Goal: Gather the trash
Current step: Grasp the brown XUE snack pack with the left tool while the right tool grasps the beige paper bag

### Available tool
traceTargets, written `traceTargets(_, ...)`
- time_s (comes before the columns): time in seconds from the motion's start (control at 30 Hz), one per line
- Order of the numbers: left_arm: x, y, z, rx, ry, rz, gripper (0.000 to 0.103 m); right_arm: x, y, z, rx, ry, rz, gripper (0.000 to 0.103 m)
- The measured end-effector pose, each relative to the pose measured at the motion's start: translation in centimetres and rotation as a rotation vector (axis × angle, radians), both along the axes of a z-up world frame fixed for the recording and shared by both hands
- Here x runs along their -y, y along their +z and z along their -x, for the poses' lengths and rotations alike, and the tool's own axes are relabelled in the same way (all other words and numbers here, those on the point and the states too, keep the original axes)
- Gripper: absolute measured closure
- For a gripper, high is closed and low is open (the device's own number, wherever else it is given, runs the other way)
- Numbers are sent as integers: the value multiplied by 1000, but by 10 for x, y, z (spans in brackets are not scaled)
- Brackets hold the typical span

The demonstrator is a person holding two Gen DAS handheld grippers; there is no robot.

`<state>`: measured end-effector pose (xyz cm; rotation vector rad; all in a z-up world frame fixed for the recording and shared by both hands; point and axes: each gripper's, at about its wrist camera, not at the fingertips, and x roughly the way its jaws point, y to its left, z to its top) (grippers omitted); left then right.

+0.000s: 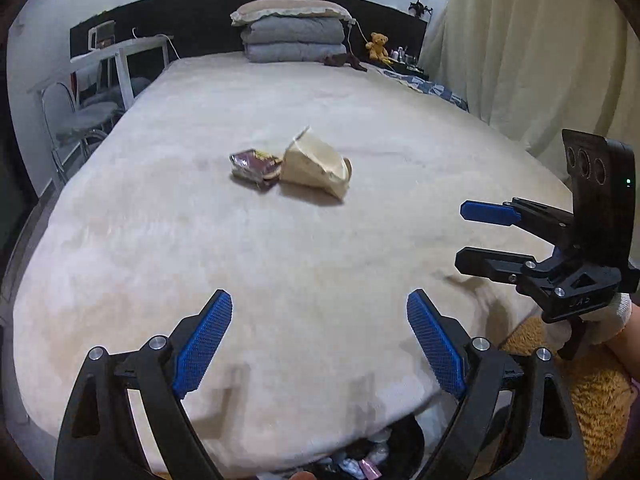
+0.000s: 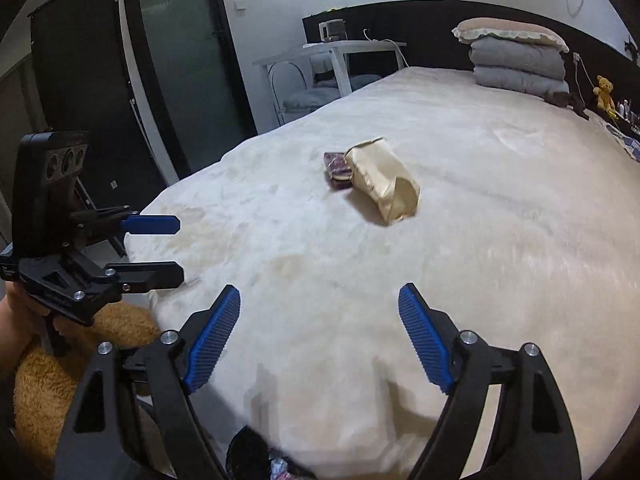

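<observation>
Dim indoor light, fisheye-warped edges, slight blur.

Beyond the blue-padded black left gripper [image 1: 319,344]: cream bedspread [image 1: 280,264], beige paper bag [image 1: 316,168], maroon wrapper [image 1: 255,165], grey folded quilts [image 1: 294,42].

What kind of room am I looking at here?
Most likely a bedroom: a wide bed with a cream cover fills the view, a pillow on folded blankets sits by the dark headboard, and a teddy bear sits beside them.
</observation>
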<state>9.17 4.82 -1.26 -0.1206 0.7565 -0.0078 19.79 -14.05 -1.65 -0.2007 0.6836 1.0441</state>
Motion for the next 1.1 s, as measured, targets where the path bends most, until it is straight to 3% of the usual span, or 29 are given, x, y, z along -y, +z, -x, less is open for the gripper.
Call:
traceTargets(0.03, -5, 8, -6, 17, 0, -11, 9, -4, 0, -10, 0, -5, -7, 7)
traceTargets(0.07, -9, 8, -10, 31, -4, -22, 6, -10, -1, -24, -8, -17, -9, 7)
traceTargets(0.23, -25, 6, -35, 56, -9, -86, 7, -38, -8, -65, -17, -60, 10, 7)
traceTargets(0.47, -51, -6, -61, 68, 21, -99, 7, -89, -28, -103, -7, -72, 88, 7)
traceTargets(0.67, -66, -24, -75, 24, 28, -97, 7, -111, -38, -126, -56, -46, 94, 7)
traceTargets(0.7, -67, -27, -77, 15, 26, -104, 7, -113, -39, -129, -64, -36, 98, 10)
traceTargets(0.73, -67, -31, -78, 4, 20, -109, 7, -114, -40, -129, -64, -31, 112, 30)
traceTargets(0.77, -67, -34, -79, -5, 16, -115, 7, -115, -41, -130, -65, -22, 117, 34)
traceTargets(0.9, -71, -43, -84, -33, 14, -119, 7, -112, -39, -130, -69, -16, 124, 36)
traceTargets(1.1, -74, -40, -96, -6, 15, -110, 7, -88, -19, -116, -73, -34, 87, 36)
